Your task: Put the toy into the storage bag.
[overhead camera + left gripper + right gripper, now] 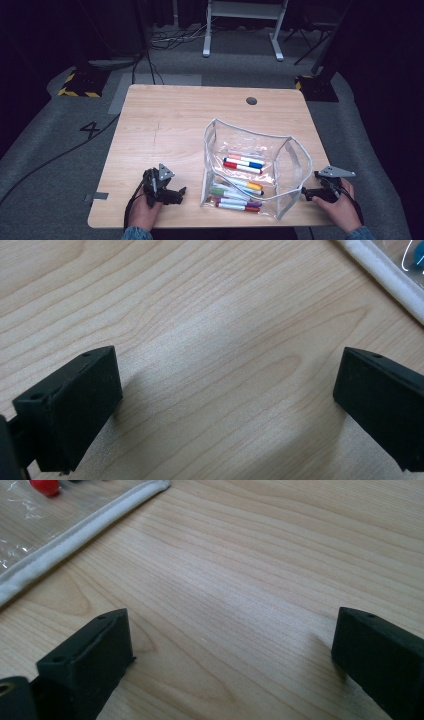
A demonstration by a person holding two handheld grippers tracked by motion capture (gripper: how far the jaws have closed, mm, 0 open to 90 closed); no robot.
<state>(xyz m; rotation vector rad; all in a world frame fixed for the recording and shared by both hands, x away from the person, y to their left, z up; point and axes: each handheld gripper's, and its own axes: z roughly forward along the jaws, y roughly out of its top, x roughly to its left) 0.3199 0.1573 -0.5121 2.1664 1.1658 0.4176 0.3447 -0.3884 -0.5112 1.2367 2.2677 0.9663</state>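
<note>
A clear plastic pouch (250, 170) with a white trim stands open near the table's front, with several coloured markers (242, 163) inside it. My left gripper (175, 192) rests on the table to the pouch's left, open, with bare wood between its jaws (227, 390). The pouch's white trim (380, 275) crosses the top right corner of the left gripper view. My right gripper (312, 192) sits at the pouch's right side, open over bare wood (232, 650). The trim (85, 535) and a red marker cap (45, 486) show at the top left of the right gripper view.
The wooden table (165, 125) has a round cable hole (251, 100) near its far edge. Black cables (60, 155) run over the grey floor at the left. A white desk frame (245, 25) stands beyond the table. Tape (97, 196) marks the table's left front edge.
</note>
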